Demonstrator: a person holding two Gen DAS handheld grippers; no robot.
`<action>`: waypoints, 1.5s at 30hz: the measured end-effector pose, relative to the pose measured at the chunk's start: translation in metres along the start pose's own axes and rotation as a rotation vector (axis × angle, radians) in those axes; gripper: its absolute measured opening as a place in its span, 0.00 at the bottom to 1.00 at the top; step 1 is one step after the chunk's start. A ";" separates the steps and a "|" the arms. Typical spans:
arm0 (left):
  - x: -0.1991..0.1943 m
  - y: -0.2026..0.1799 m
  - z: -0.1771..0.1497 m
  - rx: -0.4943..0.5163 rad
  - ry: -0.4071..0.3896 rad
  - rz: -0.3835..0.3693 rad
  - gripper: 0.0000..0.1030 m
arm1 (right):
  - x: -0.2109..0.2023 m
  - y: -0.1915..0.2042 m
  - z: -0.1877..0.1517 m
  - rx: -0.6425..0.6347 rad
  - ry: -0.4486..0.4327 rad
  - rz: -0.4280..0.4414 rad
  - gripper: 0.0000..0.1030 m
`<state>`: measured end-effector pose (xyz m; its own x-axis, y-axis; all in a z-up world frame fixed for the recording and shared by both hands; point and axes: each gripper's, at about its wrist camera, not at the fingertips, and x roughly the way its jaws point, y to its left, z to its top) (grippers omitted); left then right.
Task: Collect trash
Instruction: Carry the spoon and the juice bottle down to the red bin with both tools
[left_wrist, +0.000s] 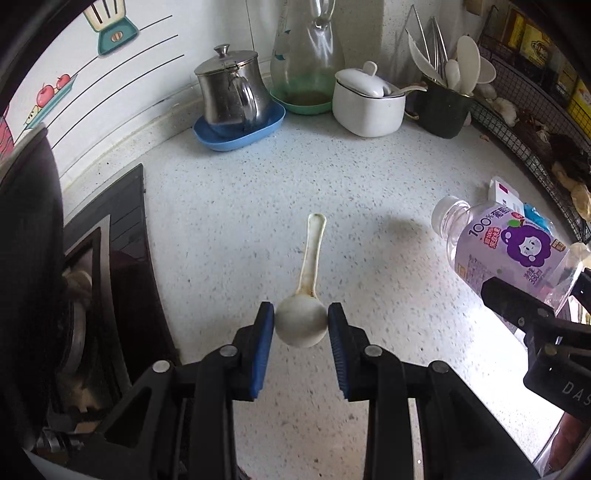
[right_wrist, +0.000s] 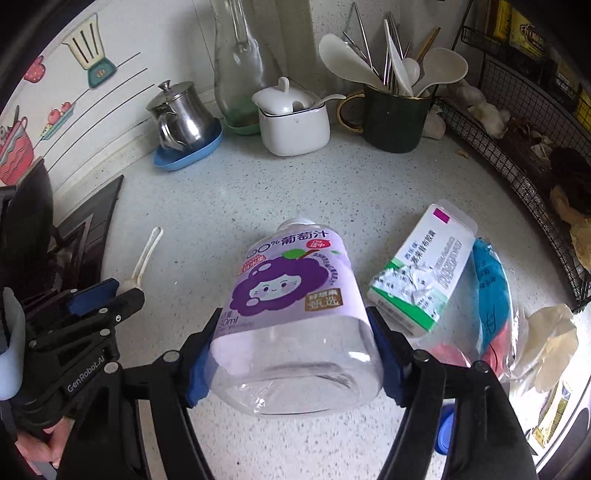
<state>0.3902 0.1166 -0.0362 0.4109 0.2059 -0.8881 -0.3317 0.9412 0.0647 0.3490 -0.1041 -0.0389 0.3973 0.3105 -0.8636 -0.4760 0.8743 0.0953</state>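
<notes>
Left wrist view shows the left tongs (left_wrist: 301, 323) pinching a spoon (left_wrist: 306, 291). Right tongs (right_wrist: 295, 354) squeeze a bottle (right_wrist: 291, 295). Box (right_wrist: 421, 269) and wrappers (right_wrist: 491, 295) wait on the counter (right_wrist: 221, 206).

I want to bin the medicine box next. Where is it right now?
In the right wrist view, the medicine box lies on the counter, right of the held juice bottle, against a blue bag.
</notes>
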 end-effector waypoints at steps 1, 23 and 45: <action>-0.004 -0.004 -0.008 -0.002 -0.003 0.004 0.27 | -0.008 -0.002 -0.006 -0.007 -0.012 0.005 0.67; -0.100 0.007 -0.138 0.003 -0.022 -0.094 0.27 | -0.094 0.047 -0.132 -0.043 -0.024 0.015 0.67; -0.068 0.063 -0.339 -0.006 0.182 -0.142 0.27 | -0.070 0.136 -0.296 -0.083 0.176 0.013 0.67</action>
<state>0.0537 0.0709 -0.1255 0.2939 0.0194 -0.9557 -0.2870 0.9555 -0.0688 0.0236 -0.1175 -0.1120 0.2507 0.2455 -0.9364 -0.5463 0.8345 0.0726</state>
